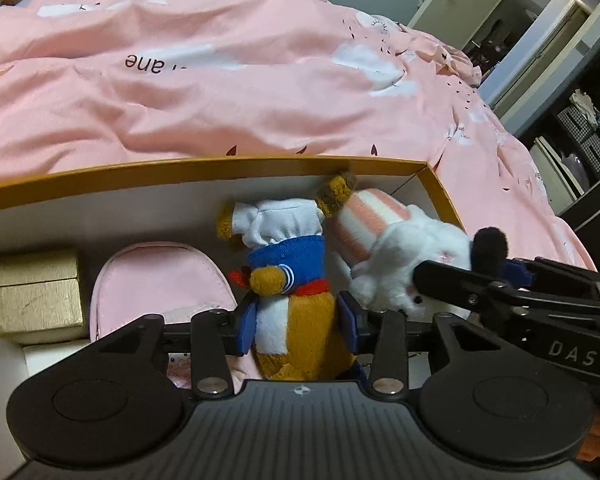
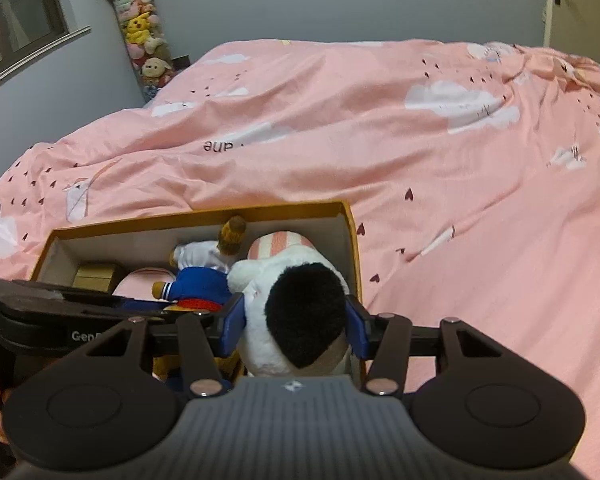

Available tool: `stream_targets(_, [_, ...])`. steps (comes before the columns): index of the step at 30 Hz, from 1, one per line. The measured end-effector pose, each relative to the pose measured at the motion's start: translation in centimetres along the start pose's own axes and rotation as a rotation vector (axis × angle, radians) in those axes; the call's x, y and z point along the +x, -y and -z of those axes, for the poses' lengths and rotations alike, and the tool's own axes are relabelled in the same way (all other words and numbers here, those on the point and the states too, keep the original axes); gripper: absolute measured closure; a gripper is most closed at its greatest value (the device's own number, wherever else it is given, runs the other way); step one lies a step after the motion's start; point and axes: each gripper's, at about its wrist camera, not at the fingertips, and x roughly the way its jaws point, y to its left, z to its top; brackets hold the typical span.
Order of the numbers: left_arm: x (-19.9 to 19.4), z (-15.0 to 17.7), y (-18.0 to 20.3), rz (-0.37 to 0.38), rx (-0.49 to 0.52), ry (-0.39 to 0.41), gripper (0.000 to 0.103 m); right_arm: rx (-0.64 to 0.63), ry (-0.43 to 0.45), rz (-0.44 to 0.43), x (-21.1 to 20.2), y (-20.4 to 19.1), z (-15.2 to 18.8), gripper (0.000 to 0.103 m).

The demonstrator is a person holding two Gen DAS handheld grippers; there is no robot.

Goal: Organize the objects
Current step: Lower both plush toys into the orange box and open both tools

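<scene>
left gripper [image 1: 298, 320] pads flanking bear plush [image 1: 296, 312], right gripper [image 2: 296, 330] clamping white plush [image 2: 284, 304], gold box [image 1: 36, 292] at nine o'clock clear only in left view

Pink quilt [image 2: 380, 152] covers bed; tall tube of soft toys [image 2: 142, 36] far left by wall; door [image 2: 580, 4] far right.

Lower body of the bear plush [image 1: 296, 312] is hidden behind the left gripper [image 1: 298, 322] body. Pink pouch [image 1: 160, 276] is partly covered by gripper linkage. Face of the white plush [image 2: 292, 300] is concealed; whether the pads press either toy cannot be told.
</scene>
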Motion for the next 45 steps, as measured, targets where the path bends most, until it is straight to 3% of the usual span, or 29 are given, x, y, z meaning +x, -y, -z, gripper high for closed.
stream_targets(6, [0.2,0.0,0.8,-0.074,0.041,0.034,0.048,-0.016,0.020,0.017,0.7,-0.7,0.3,0.049])
stream_targets(15, [-2.5,0.4,0.1,-0.062,0.020,0.038,0.042,-0.065,-0.040,-0.026,1.7,-1.0,0.0,0.046])
stream_targets(19, [-3.8,1.2,0.7,-0.057,0.047,0.034,0.038,-0.156,-0.066,-0.027,1.7,-1.5,0.2,0.045])
stream_targets(22, [-4.1,1.9,1.2,-0.055,0.070,0.033,0.039,-0.232,-0.077,-0.030,1.3,-1.7,0.3,0.042])
stream_targets(24, [-4.1,2.3,1.4,-0.059,0.073,0.034,0.051,-0.292,-0.076,-0.016,0.7,-1.9,0.4,0.040])
stream_targets(26, [-3.8,2.6,1.7,-0.062,0.081,0.028,0.056,-0.339,-0.084,-0.014,0.2,-1.8,0.4,0.041])
stream_targets(33, [-2.7,3.3,2.2,-0.074,0.099,0.003,0.064,-0.498,-0.118,-0.015,-0.6,-1.9,1.5,0.056])
stream_targets(35, [-2.2,3.3,2.5,-0.110,0.118,-0.005,0.071,-0.531,-0.129,0.004,-0.1,-2.0,1.9,0.077])
stream_targets(36, [-1.9,3.3,2.6,-0.119,0.122,-0.013,0.073,-0.541,-0.134,0.008,0.3,-2.1,2.0,0.082])
stream_targets(45, [-0.4,2.5,2.6,-0.130,0.100,-0.016,0.079,-0.526,-0.133,0.022,1.9,-2.2,2.0,0.086])
